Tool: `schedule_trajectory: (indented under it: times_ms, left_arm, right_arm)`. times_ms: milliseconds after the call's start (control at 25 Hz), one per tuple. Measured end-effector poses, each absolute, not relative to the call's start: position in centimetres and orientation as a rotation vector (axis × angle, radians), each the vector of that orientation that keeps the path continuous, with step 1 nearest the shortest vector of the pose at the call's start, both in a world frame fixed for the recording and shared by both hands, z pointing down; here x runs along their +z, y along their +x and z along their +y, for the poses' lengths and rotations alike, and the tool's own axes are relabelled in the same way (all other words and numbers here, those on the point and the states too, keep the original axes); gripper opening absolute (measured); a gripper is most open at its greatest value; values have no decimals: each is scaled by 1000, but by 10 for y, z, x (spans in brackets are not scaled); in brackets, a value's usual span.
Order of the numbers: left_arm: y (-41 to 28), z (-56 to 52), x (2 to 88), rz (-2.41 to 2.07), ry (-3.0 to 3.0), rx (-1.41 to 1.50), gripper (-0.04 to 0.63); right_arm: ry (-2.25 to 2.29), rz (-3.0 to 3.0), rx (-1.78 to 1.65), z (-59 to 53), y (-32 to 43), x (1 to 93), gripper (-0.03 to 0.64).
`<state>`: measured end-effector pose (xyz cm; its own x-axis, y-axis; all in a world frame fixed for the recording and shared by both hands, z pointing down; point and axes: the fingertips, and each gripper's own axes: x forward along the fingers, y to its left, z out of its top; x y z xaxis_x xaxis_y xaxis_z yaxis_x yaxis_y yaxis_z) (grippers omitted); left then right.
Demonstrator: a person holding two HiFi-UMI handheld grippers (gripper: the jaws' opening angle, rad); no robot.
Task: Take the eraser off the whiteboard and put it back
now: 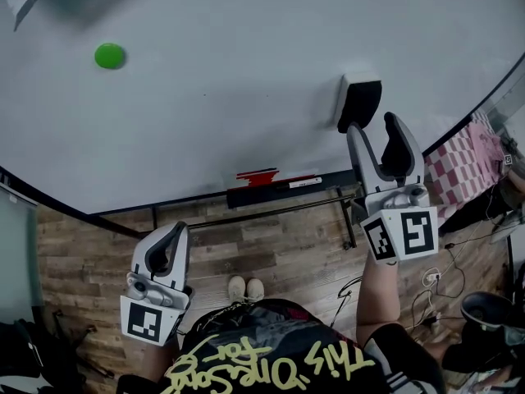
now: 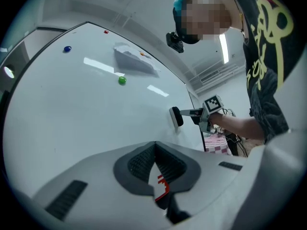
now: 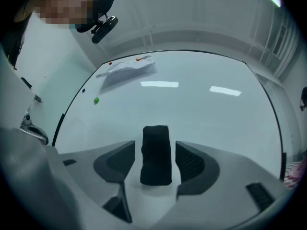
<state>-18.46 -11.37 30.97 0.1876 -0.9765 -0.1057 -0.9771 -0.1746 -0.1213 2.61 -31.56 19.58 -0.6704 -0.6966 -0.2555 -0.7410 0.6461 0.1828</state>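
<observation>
Head view: eraser (image 1: 358, 103) sits flat on the whiteboard (image 1: 246, 97), right of centre. Right gripper (image 1: 376, 131) is just below it, tips close to its lower end. Left gripper (image 1: 174, 235) hangs low, well apart from the board, and looks empty.

Left gripper view: jaws pressed together, nothing between them. Eraser seen far off on the board, right gripper beside it.

Right gripper view: jaws wide apart with the eraser standing upright between them, a clear gap on each side. Pads (image 3: 191, 162) do not press on it, so there is no grip.

Judgement: could be the approach for a pick or a let-go after replacing it – cannot tell which.
- If picking: centre the eraser between the pads, close evenly on its long sides, pull straight off the board.
- If leaving: back straight out – no brushing the eraser sideways.
</observation>
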Motion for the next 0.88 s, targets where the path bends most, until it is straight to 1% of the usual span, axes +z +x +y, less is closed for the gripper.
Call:
schedule_trajectory:
  times_ms: [400,720,880]
  left_arm:
    - [-193,-109,308,1943,-2257,-1,6]
    - [-200,-103,308,1979,-2229,-5,6]
    - [-202,-102,309,1997,-2214,1,6]
  right_arm:
    - [-1202,2719,427,-330,11,198,258]
    - [-1298,2714,540,-340,2,201,259]
    - [-1316,2702,540,-345,4,201,259]
